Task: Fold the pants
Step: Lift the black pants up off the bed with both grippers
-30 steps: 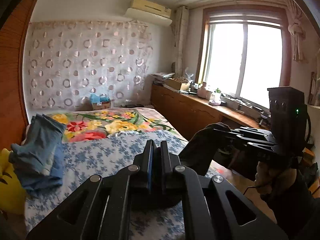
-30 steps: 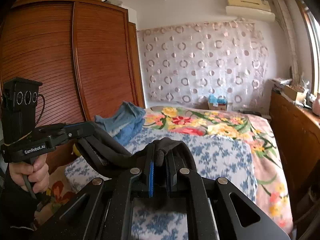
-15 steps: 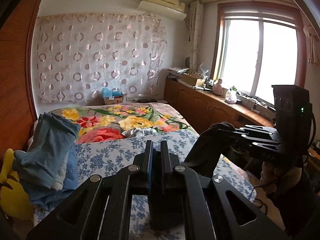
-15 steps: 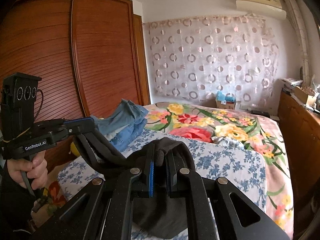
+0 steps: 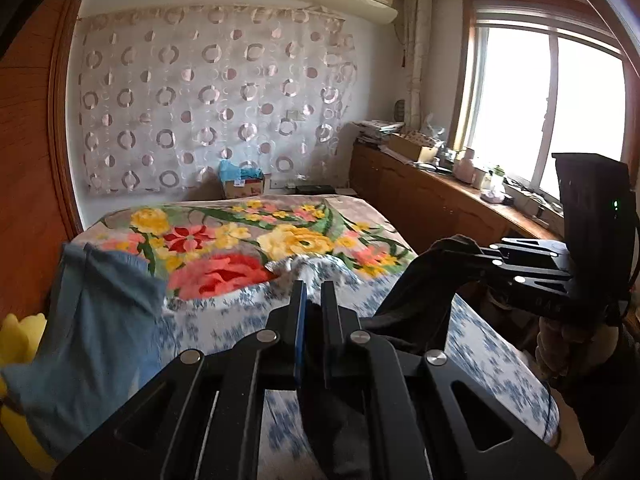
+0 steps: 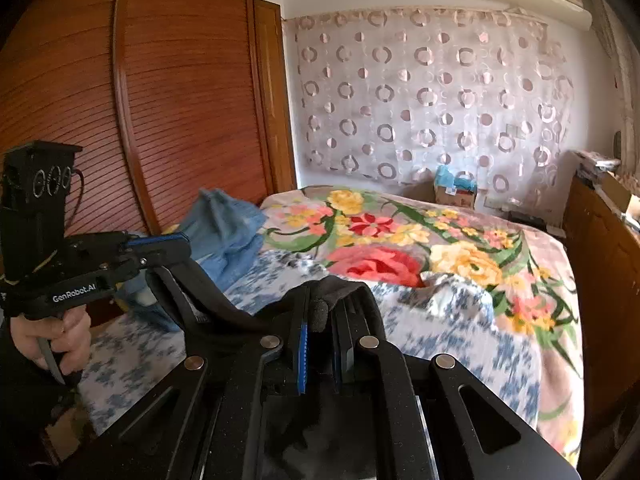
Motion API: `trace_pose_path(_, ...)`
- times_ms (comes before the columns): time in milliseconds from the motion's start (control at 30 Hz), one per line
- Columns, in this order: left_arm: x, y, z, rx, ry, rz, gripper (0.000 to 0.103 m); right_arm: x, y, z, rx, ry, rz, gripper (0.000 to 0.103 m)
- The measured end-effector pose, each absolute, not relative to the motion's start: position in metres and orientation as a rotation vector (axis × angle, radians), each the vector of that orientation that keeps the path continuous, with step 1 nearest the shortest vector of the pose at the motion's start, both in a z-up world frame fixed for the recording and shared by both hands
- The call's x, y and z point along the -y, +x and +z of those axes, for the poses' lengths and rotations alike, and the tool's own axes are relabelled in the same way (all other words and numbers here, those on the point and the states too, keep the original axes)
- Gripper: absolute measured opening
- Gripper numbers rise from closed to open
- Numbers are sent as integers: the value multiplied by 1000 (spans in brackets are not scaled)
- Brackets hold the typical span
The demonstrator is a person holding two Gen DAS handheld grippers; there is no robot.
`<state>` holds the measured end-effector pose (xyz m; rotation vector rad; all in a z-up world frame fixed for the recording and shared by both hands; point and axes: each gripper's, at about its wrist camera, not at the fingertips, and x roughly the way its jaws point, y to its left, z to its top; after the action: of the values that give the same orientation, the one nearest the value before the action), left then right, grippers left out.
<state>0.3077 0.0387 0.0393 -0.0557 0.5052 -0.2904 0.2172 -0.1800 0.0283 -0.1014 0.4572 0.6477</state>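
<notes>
While both tools are clamping the dark pants [image 6: 224, 312] aloft over the bed [image 6: 460, 332], left tool [image 5: 311, 300] and right tool [image 6: 320, 312] are carrying; lowering toward 12 o'clock appears next.

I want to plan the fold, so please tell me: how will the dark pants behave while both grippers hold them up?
The dark pants are probably floppy: they sag between the left gripper and right gripper. They seem light, hanging without visible strain. The lower part, out of view, may swing.
</notes>
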Motion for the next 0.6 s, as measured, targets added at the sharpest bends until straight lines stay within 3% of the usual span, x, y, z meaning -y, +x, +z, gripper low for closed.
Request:
trace_pose_path(367,-47,338,86,-422,-49,-253,8,164,265,82,-354,-66,644,9)
trace_pose_path(600,-47,318,74,-477,-36,-259,8,161,242,56,-442,-100,629,9)
